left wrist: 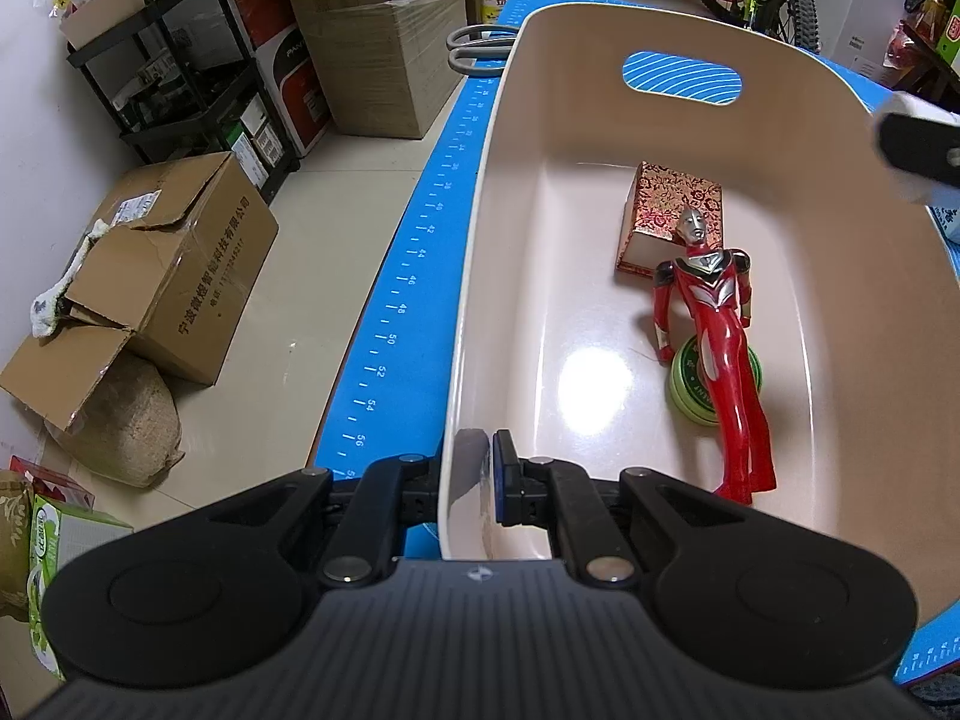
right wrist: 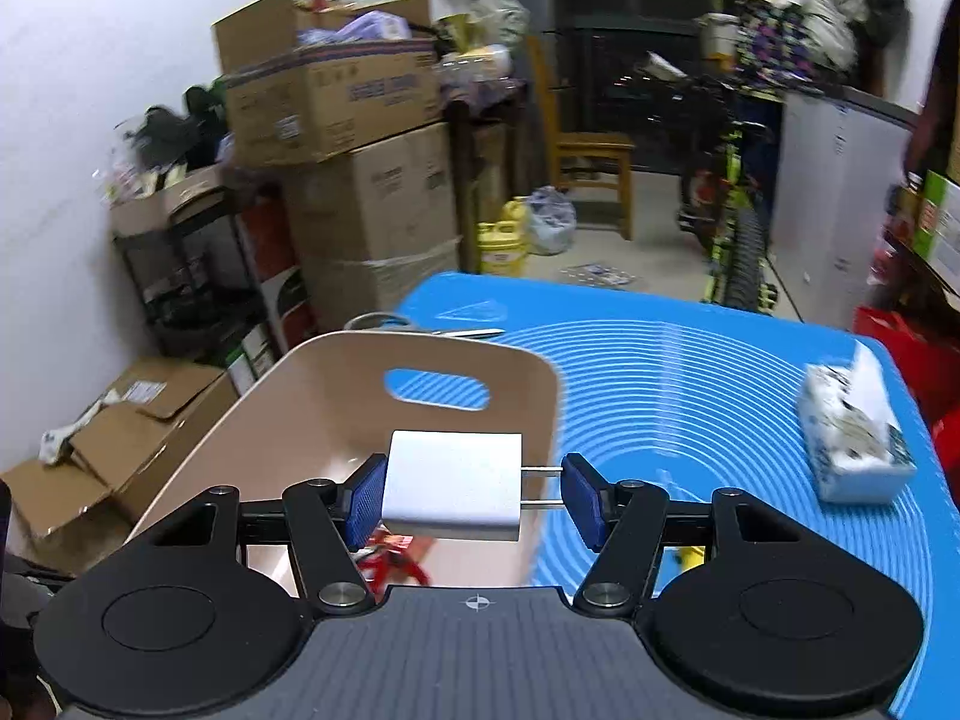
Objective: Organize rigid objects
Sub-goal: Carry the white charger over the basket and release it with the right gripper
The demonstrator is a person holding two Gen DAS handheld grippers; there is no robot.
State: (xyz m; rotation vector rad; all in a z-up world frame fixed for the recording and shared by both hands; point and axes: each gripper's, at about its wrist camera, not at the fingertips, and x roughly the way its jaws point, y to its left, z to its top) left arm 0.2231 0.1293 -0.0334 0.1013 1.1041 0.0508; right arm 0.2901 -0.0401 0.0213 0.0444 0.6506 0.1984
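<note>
Bin (left wrist: 480,276) wall is being pinched by the left gripper (left wrist: 487,480) at 6 o'clock. White charger (right wrist: 453,492) is being clamped lengthwise, body to prongs, in the right gripper (right wrist: 474,495), above the bin's rim. Red figure (left wrist: 720,348), patterned box (left wrist: 669,204) and green tin (left wrist: 696,390) are lying inside.

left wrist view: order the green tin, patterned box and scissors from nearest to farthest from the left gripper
From the left gripper, clamped on the bin's near rim:
1. green tin, inside, under the toy's legs
2. patterned box, inside, mid-bin
3. scissors, outside, beyond the far-left corner
</note>
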